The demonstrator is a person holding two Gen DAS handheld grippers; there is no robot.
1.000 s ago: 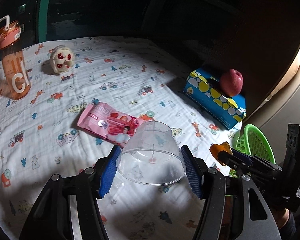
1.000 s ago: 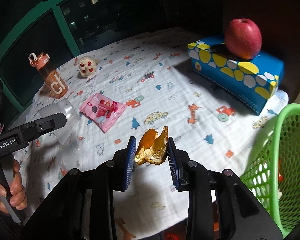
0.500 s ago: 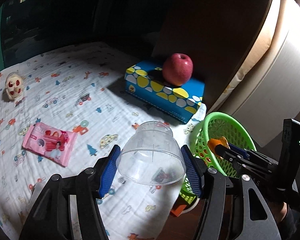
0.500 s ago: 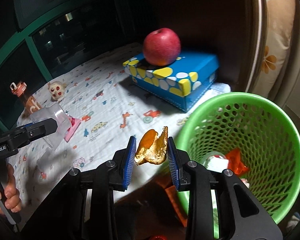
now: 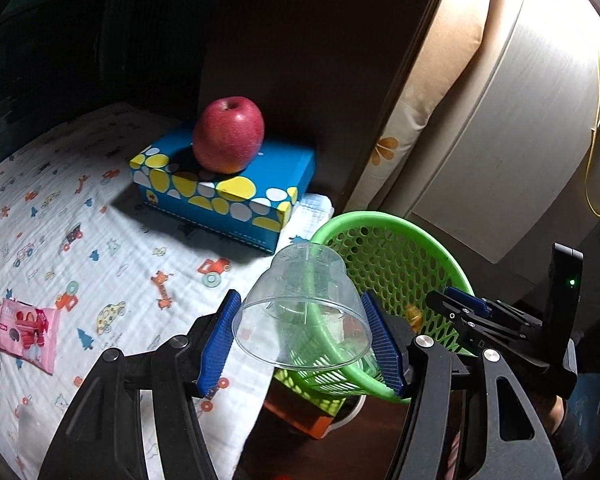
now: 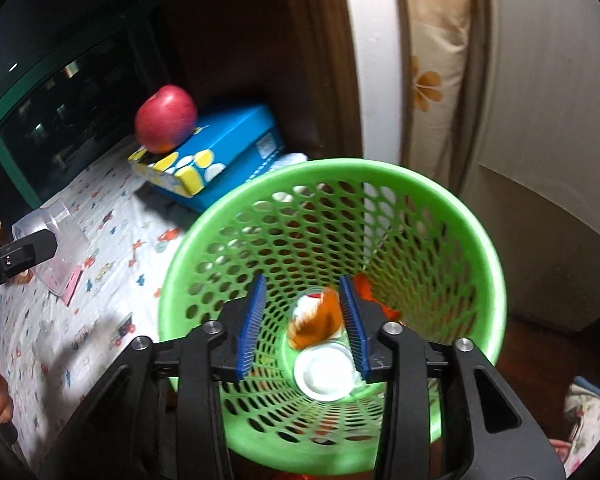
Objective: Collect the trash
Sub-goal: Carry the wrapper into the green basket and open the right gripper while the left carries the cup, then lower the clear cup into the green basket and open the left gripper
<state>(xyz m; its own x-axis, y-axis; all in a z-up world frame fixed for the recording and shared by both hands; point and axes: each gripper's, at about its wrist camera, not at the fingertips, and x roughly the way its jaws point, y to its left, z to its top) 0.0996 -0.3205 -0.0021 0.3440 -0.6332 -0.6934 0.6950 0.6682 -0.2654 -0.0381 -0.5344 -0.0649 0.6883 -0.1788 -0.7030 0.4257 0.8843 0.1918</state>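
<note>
1. A clear plastic cup [image 5: 304, 312] is pinched between the blue pads of the left gripper [image 5: 302, 338], mouth toward the camera, at the near edge of a green mesh basket [image 5: 384, 224].
2. The right gripper [image 6: 302, 326] is seen over the basket's mouth with its jaws spread; an orange peel [image 6: 318, 320] appears blurred between the pads, and contact cannot be told.
3. A white lid [image 6: 326, 374] and red scraps are seen at the basket's bottom.
4. A red apple [image 5: 228, 140] is set on a blue spotted box [image 5: 224, 188] on the patterned cloth [image 5: 60, 216], left of the basket.
5. A pink packet [image 5: 26, 328] lies on the cloth, far left.
</note>
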